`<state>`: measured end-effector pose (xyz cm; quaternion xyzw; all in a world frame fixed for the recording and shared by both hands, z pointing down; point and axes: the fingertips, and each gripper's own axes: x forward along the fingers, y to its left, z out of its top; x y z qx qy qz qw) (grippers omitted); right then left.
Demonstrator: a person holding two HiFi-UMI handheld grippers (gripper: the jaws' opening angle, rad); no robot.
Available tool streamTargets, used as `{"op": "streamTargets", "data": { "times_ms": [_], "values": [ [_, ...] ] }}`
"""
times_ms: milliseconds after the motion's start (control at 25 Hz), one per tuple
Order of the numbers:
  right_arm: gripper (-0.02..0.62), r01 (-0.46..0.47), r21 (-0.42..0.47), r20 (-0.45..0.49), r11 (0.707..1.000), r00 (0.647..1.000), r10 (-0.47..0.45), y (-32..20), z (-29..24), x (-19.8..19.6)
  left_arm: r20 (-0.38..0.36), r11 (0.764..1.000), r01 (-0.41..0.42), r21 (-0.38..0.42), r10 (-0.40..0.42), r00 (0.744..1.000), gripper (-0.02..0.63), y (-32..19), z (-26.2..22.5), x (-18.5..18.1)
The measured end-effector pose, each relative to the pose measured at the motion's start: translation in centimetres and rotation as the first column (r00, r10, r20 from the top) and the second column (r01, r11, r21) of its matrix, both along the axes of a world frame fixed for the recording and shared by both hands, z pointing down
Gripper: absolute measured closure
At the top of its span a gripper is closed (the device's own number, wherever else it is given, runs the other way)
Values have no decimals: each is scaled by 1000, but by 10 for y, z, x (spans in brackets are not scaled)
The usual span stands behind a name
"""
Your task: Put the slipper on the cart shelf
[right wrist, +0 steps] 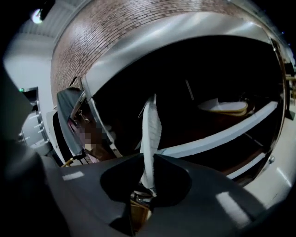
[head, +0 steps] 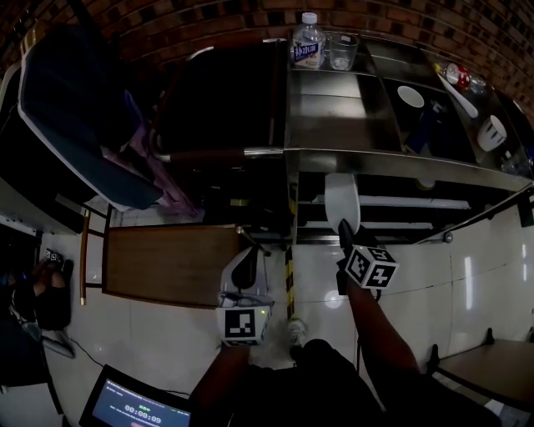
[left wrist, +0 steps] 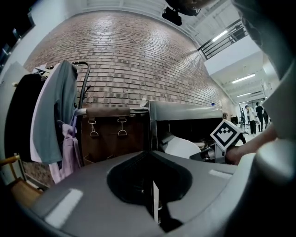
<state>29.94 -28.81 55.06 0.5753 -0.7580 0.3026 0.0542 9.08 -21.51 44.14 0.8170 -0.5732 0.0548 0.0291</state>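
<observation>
My right claw (head: 344, 229) is clamped on the white slipper (head: 341, 198), which sticks out ahead of its jaws at mid-frame, just before the steel cart's (head: 334, 158) dark lower shelves (head: 392, 202); my left claw (head: 246, 254), lower centre, looks closed on nothing; pale tiled floor (head: 467, 275) fills the lower right; a wooden panel (head: 167, 263) sits left of centre; a bottle (head: 308, 42) and glass (head: 342, 50) stand on the cart top; brick wall (head: 209, 17) runs across the top.
</observation>
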Motion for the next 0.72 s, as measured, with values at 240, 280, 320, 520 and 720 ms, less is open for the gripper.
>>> {"op": "streamTargets", "data": {
  "times_ms": [240, 280, 320, 520, 720],
  "values": [
    [546, -12, -108, 264, 994, 964, 40, -45, 17, -1, 9, 1000, -20, -3, 20, 1000, 589, -4, 2, 5],
    [546, -14, -125, 307, 992, 950, 52, -52, 19, -1, 14, 1000, -25, -2, 25, 1000, 589, -4, 1, 6],
    [546, -19, -140, 343, 990, 937, 66, -59, 20, 0, 18, 1000, -29, -1, 29, 999, 589, -4, 0, 8],
    [546, -50, -215, 439, 975, 887, 142, -85, 38, 2, 30, 999, -35, -3, 35, 999, 589, 0, -4, 9],
    [546, -60, -243, 425, 968, 891, 161, -102, 50, 6, 39, 1000, -24, -2, 24, 999, 589, 5, -6, 2]
  ]
}}
